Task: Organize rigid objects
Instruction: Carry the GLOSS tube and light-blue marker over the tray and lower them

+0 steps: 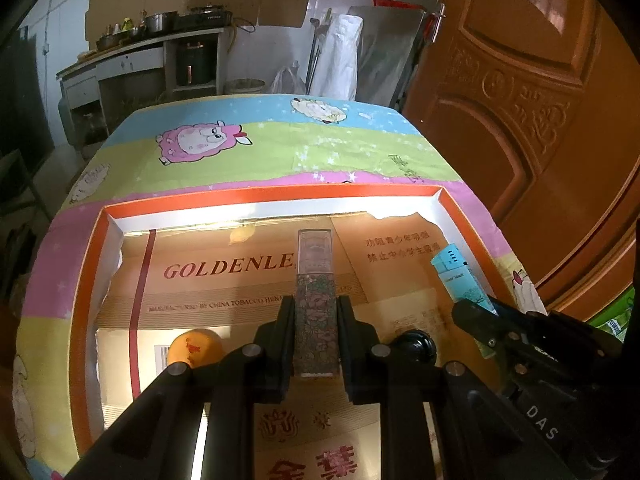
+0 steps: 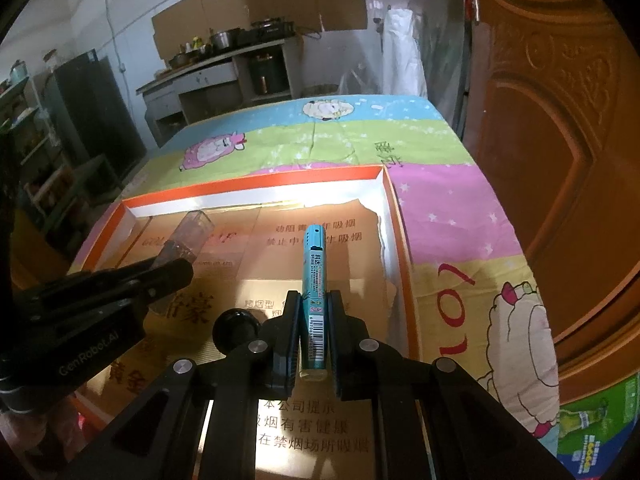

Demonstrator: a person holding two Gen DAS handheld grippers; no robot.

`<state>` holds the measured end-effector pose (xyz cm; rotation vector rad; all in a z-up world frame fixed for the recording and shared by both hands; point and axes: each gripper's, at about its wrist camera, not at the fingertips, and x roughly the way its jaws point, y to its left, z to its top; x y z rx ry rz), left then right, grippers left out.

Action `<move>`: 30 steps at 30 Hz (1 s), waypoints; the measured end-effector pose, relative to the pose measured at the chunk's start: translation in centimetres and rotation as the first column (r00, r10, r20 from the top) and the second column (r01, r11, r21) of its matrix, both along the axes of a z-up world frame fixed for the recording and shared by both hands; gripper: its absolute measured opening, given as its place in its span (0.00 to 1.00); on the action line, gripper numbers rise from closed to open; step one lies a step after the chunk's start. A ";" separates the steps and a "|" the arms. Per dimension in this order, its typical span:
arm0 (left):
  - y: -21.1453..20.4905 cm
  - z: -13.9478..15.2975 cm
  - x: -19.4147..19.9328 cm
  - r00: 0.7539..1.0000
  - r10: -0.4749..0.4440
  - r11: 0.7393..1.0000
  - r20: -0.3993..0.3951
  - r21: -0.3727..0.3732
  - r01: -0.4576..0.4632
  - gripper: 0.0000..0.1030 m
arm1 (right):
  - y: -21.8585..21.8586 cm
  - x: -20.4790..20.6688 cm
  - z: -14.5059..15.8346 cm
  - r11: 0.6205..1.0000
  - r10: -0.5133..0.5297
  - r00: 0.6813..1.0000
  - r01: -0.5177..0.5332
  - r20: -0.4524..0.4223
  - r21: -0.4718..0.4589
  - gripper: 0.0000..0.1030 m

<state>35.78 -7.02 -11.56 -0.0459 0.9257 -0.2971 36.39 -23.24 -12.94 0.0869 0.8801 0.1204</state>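
Observation:
My left gripper (image 1: 316, 304) is shut on a tall clear-capped bottle with a floral pattern (image 1: 315, 308) and holds it above the orange-rimmed cardboard tray (image 1: 280, 198). My right gripper (image 2: 314, 300) is shut on a teal lighter (image 2: 314, 280), also above the tray (image 2: 248, 186). The right gripper and its lighter (image 1: 460, 280) show at the right of the left wrist view. The left gripper with the bottle (image 2: 188, 232) shows at the left of the right wrist view. An orange ball (image 1: 194, 348) and a black ball (image 1: 416, 346) lie in the tray.
The tray sits on a table under a cartoon-sheep cloth (image 1: 280, 148). A brown wooden door (image 1: 520, 100) stands close on the right. A kitchen counter with pots (image 2: 224, 52) is far behind. A green box (image 2: 592, 432) lies at the right table edge.

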 end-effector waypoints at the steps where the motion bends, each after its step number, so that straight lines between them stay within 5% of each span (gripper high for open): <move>1: 0.0 -0.1 0.1 1.000 -0.001 1.000 -0.005 0.003 0.001 0.19 | 0.0 0.1 -0.1 1.000 0.001 1.000 -0.001 -0.004 0.000 0.13; 30: 0.3 -1.2 0.6 0.999 0.006 1.000 -0.040 -0.016 -0.007 0.20 | -0.1 0.2 -0.9 1.000 0.008 1.000 -0.008 -0.016 0.009 0.15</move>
